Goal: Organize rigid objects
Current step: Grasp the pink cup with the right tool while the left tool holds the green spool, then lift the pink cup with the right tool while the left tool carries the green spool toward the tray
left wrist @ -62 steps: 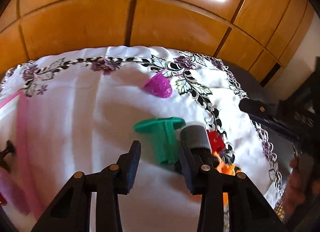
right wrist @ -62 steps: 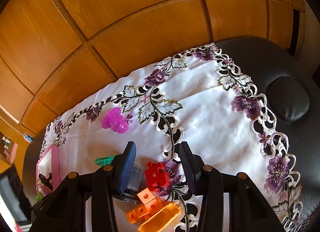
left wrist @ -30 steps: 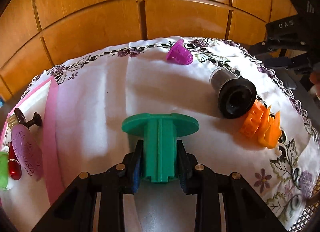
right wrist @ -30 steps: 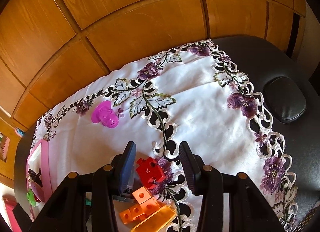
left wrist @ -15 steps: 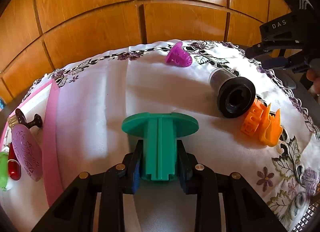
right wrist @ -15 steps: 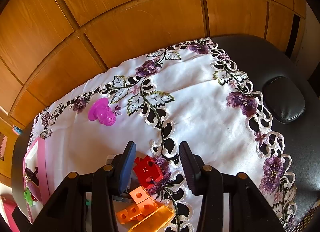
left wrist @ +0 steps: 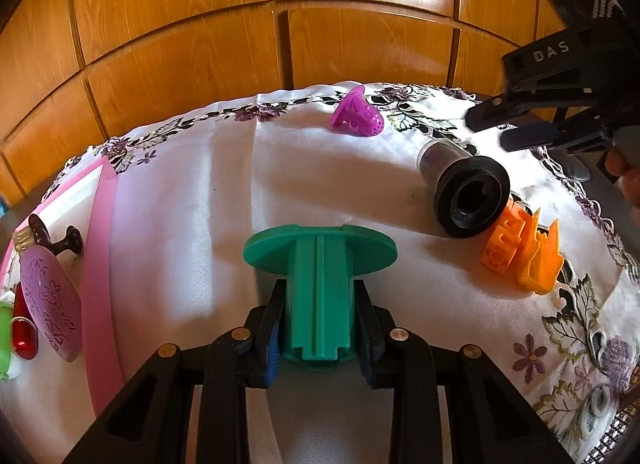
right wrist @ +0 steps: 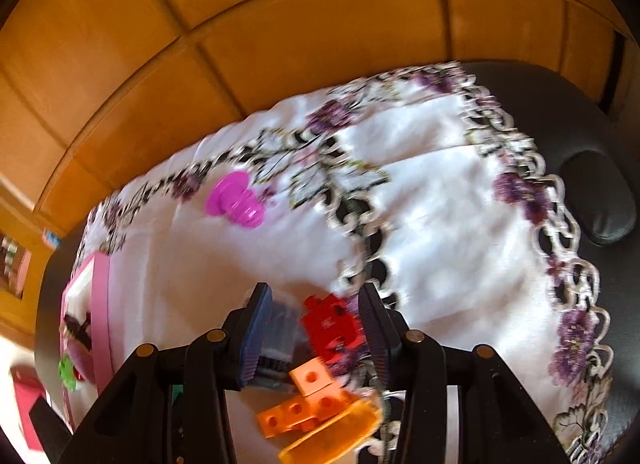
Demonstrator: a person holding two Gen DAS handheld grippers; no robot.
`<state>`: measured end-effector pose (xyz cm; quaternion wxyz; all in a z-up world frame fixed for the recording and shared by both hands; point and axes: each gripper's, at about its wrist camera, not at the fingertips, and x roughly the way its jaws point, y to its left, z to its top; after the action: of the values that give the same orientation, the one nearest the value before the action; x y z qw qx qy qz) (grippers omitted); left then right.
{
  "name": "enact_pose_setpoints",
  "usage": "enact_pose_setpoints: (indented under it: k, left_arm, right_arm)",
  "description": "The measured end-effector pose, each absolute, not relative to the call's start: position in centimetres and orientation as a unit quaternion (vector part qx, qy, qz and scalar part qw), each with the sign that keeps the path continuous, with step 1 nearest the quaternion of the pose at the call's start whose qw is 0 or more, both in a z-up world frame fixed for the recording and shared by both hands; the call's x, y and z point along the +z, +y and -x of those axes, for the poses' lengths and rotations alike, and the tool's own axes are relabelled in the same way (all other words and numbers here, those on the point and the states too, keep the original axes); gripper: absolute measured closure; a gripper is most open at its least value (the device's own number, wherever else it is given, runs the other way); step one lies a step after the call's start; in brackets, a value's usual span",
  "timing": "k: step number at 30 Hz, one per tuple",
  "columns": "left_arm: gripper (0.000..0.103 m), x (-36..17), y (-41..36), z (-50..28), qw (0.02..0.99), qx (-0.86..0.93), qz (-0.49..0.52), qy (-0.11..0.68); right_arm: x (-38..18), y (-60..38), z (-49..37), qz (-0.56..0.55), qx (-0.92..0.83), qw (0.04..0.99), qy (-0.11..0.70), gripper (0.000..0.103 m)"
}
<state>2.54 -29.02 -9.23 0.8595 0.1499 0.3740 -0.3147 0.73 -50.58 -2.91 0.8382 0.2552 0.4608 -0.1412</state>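
Green plastic spool (left wrist: 319, 288) is sitting clamped in the left claw (left wrist: 320, 328), both pads pressing its ribbed stem, flange end pointing away, lifted just above the cloth. Right claw (right wrist: 316, 328) is hanging released over the red puzzle block (right wrist: 330, 326), jaws standing apart on both sides of it, nothing gripped; that view is blurred, so contact is unclear. Pink tray (left wrist: 98, 264) is lying at the left edge of the surface, already holding a purple oval piece (left wrist: 46, 304), a dark knob (left wrist: 52, 240) and a red capsule (left wrist: 24, 328), so likely the spool is heading there. Risks: the stem is smooth and held only near its base, so it could be pivoting or slipping out during a fast swing; dropping it in could be knocking the pieces already in the tray. Right claw closing now could be catching the black cylinder (left wrist: 464, 187) or the orange blocks (left wrist: 520, 252) crowded beside the red one, or snagging the lace edge. Purple strawberry-shaped cup (left wrist: 358, 113) is lying well apart near the far edge. White embroidered cloth (left wrist: 192, 191) is covering a dark padded surface (right wrist: 600, 123); glossy wood panelling (left wrist: 180, 23) is filling the background.
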Motion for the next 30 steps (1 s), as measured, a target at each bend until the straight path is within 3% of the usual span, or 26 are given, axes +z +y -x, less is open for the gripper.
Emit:
enact_pose_setpoints:
  k: [6,8,15,16,17,18,30]
  left_arm:
    - [0.073,-9.3,-28.8,-2.8,0.857,-0.321,-0.138,0.378]
    - [0.073,-9.3,-28.8,-2.9,0.857,-0.322,-0.135,0.379]
    - [0.073,-9.4,-28.6,-3.1,0.856,-0.327,-0.127,0.381]
    - [0.073,-9.4,-28.6,-3.1,0.856,-0.327,-0.127,0.381]
    - [0.073,-9.4,-28.6,-3.1,0.856,-0.327,-0.126,0.381]
    - [0.073,-9.4,-28.6,-3.2,0.855,-0.327,-0.125,0.382]
    - [0.073,-9.4,-28.4,-3.3,0.855,-0.329,-0.122,0.382]
  right_arm:
    - [-2.6,-48.8,-5.0,-0.195,-0.120,0.852,0.471,0.055]
    - [-2.4,-47.9,-7.5,-0.142,-0.116,0.860,0.476,0.050]
    - [-5.8,-45.2,-14.7,0.052,-0.099,0.837,0.536,0.050]
    - [-6.3,-45.4,-15.1,0.054,-0.099,0.835,0.538,0.050]
    - [-6.7,-45.5,-15.5,0.050,-0.098,0.833,0.542,0.062]
    - [-7.0,-45.8,-15.9,0.037,-0.094,0.832,0.546,0.063]
    - [-4.0,-42.6,-10.5,0.011,-0.050,0.849,0.526,0.063]
